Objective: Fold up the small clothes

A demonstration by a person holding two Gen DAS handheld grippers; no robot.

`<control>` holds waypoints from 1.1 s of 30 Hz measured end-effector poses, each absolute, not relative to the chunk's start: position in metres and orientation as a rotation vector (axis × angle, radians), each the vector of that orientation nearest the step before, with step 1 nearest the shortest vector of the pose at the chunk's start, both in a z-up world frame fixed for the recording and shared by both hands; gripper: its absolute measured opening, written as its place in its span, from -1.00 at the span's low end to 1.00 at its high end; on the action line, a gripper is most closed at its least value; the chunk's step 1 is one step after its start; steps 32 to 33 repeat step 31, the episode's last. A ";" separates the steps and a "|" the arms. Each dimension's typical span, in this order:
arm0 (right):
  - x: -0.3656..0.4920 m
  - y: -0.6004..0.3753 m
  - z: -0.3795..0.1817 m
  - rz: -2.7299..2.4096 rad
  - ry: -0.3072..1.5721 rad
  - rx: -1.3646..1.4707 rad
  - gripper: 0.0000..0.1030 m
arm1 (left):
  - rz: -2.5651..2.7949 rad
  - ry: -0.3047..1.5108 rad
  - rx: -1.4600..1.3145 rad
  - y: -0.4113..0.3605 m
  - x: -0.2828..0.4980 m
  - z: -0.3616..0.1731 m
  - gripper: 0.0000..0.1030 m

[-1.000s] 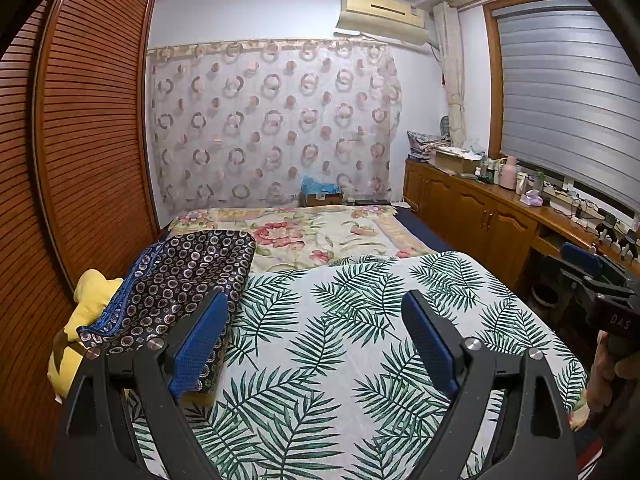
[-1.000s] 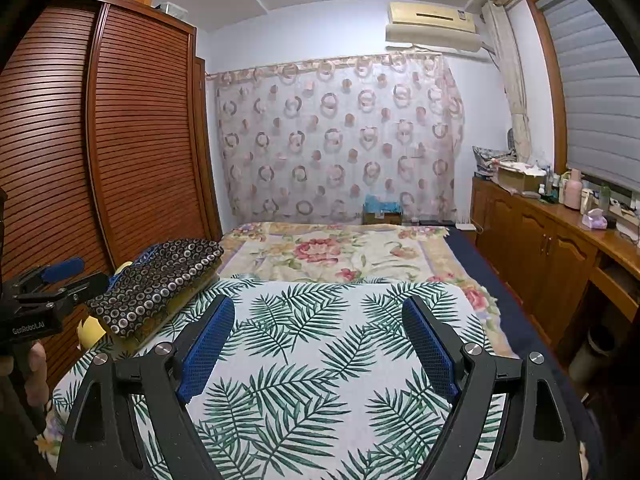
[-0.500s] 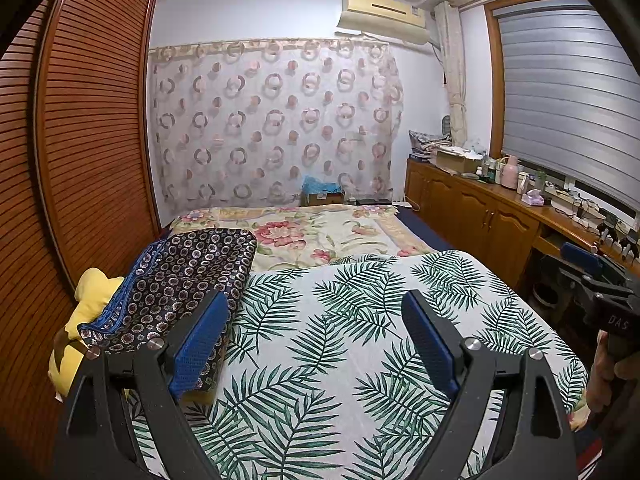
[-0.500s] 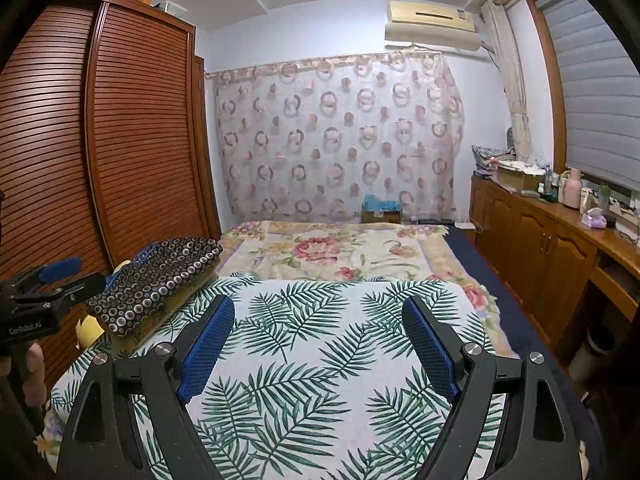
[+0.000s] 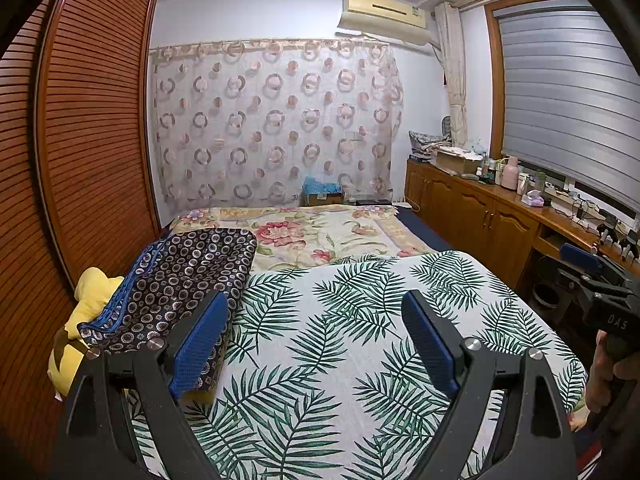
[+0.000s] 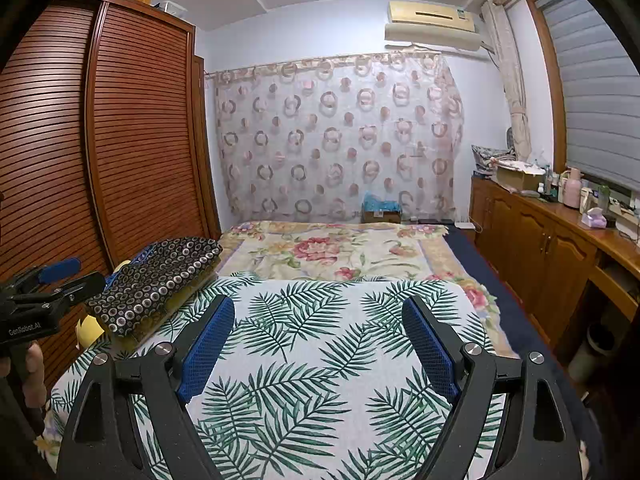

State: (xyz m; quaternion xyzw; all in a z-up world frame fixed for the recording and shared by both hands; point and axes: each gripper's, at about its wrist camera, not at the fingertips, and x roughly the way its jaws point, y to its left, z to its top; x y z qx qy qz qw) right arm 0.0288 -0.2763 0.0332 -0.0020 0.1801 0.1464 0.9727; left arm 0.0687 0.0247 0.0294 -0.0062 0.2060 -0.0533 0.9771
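A folded dark garment with a ring pattern (image 5: 180, 280) lies at the left edge of the bed on a yellow item (image 5: 90, 300); it also shows in the right wrist view (image 6: 160, 276). My left gripper (image 5: 314, 340) is open and empty above the palm-leaf sheet (image 5: 360, 320), just right of the garment. My right gripper (image 6: 318, 344) is open and empty above the same sheet (image 6: 320, 320). Each gripper shows at the edge of the other's view: the right one (image 5: 600, 280) and the left one (image 6: 44, 292).
A floral blanket (image 5: 320, 232) covers the far half of the bed. A slatted wooden wardrobe (image 5: 80, 140) stands along the left. A wooden cabinet (image 5: 480, 208) with bottles and boxes runs along the right under the window. A curtain (image 5: 276, 120) hangs at the back.
Both views shifted very slightly; the grippers stay open and hover in nearly the same place. The garment has not moved.
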 end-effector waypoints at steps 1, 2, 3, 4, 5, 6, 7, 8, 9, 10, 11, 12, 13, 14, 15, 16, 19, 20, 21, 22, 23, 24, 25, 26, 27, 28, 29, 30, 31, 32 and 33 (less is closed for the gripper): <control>0.029 -0.277 0.033 0.297 0.363 -0.004 0.69 | -0.107 0.415 -0.013 0.024 0.069 0.029 0.73; 0.029 -0.277 0.033 0.296 0.364 -0.005 0.69 | -0.107 0.414 -0.013 0.024 0.069 0.029 0.73; 0.029 -0.278 0.033 0.297 0.364 -0.005 0.69 | -0.107 0.414 -0.013 0.025 0.069 0.029 0.73; 0.030 -0.278 0.034 0.297 0.364 -0.004 0.69 | -0.106 0.415 -0.013 0.024 0.069 0.029 0.73; 0.030 -0.279 0.034 0.297 0.364 -0.003 0.69 | -0.106 0.414 -0.013 0.025 0.069 0.029 0.73; 0.030 -0.279 0.034 0.297 0.364 -0.004 0.69 | -0.107 0.415 -0.013 0.025 0.069 0.029 0.73; 0.030 -0.279 0.034 0.296 0.363 -0.004 0.69 | -0.106 0.415 -0.013 0.024 0.069 0.029 0.73; 0.030 -0.280 0.034 0.297 0.363 -0.005 0.69 | -0.107 0.415 -0.013 0.024 0.069 0.029 0.73; 0.031 -0.280 0.034 0.296 0.363 -0.005 0.69 | -0.106 0.415 -0.013 0.025 0.069 0.029 0.73; 0.031 -0.280 0.034 0.297 0.364 -0.004 0.69 | -0.107 0.415 -0.013 0.024 0.069 0.029 0.73; 0.031 -0.281 0.034 0.298 0.364 -0.005 0.69 | -0.107 0.414 -0.013 0.024 0.069 0.029 0.73; 0.031 -0.281 0.034 0.298 0.363 -0.006 0.69 | -0.107 0.414 -0.013 0.025 0.069 0.029 0.73; 0.031 -0.281 0.034 0.298 0.363 -0.006 0.69 | -0.106 0.415 -0.013 0.024 0.069 0.029 0.73; 0.031 -0.281 0.034 0.298 0.363 -0.005 0.69 | -0.107 0.414 -0.014 0.025 0.069 0.029 0.73; 0.031 -0.281 0.034 0.298 0.362 -0.004 0.69 | -0.107 0.413 -0.014 0.025 0.069 0.029 0.73; 0.031 -0.281 0.034 0.297 0.362 -0.005 0.69 | -0.106 0.412 -0.015 0.025 0.069 0.029 0.73; 0.031 -0.280 0.034 0.298 0.363 -0.004 0.69 | -0.105 0.412 -0.015 0.026 0.069 0.028 0.73; 0.031 -0.281 0.034 0.298 0.362 -0.004 0.69 | -0.105 0.412 -0.016 0.026 0.069 0.028 0.73; 0.031 -0.280 0.034 0.297 0.362 -0.004 0.69 | -0.106 0.413 -0.016 0.026 0.068 0.028 0.73; 0.031 -0.280 0.034 0.298 0.362 -0.004 0.69 | -0.106 0.412 -0.015 0.026 0.069 0.028 0.73; 0.031 -0.280 0.034 0.298 0.362 -0.004 0.69 | -0.106 0.412 -0.014 0.026 0.068 0.028 0.73; 0.031 -0.280 0.034 0.297 0.362 -0.004 0.69 | -0.106 0.412 -0.015 0.026 0.068 0.028 0.73; 0.031 -0.280 0.034 0.297 0.362 -0.003 0.69 | -0.106 0.412 -0.015 0.026 0.069 0.028 0.73; 0.031 -0.280 0.034 0.299 0.363 -0.004 0.69 | -0.106 0.411 -0.015 0.027 0.068 0.028 0.73; 0.031 -0.280 0.034 0.298 0.362 -0.004 0.69 | -0.106 0.412 -0.015 0.026 0.068 0.028 0.73; 0.031 -0.280 0.034 0.298 0.362 -0.004 0.69 | -0.106 0.412 -0.016 0.026 0.069 0.028 0.73; 0.031 -0.280 0.034 0.298 0.362 -0.005 0.69 | -0.105 0.412 -0.017 0.026 0.068 0.028 0.73; 0.031 -0.280 0.034 0.297 0.361 -0.005 0.69 | -0.105 0.412 -0.017 0.027 0.068 0.028 0.73; 0.031 -0.280 0.034 0.297 0.361 -0.005 0.69 | -0.105 0.412 -0.017 0.027 0.068 0.027 0.73; 0.031 -0.280 0.034 0.297 0.361 -0.005 0.69 | -0.105 0.412 -0.017 0.027 0.068 0.027 0.73; 0.031 -0.280 0.034 0.297 0.361 -0.005 0.69 | -0.105 0.412 -0.017 0.027 0.068 0.027 0.73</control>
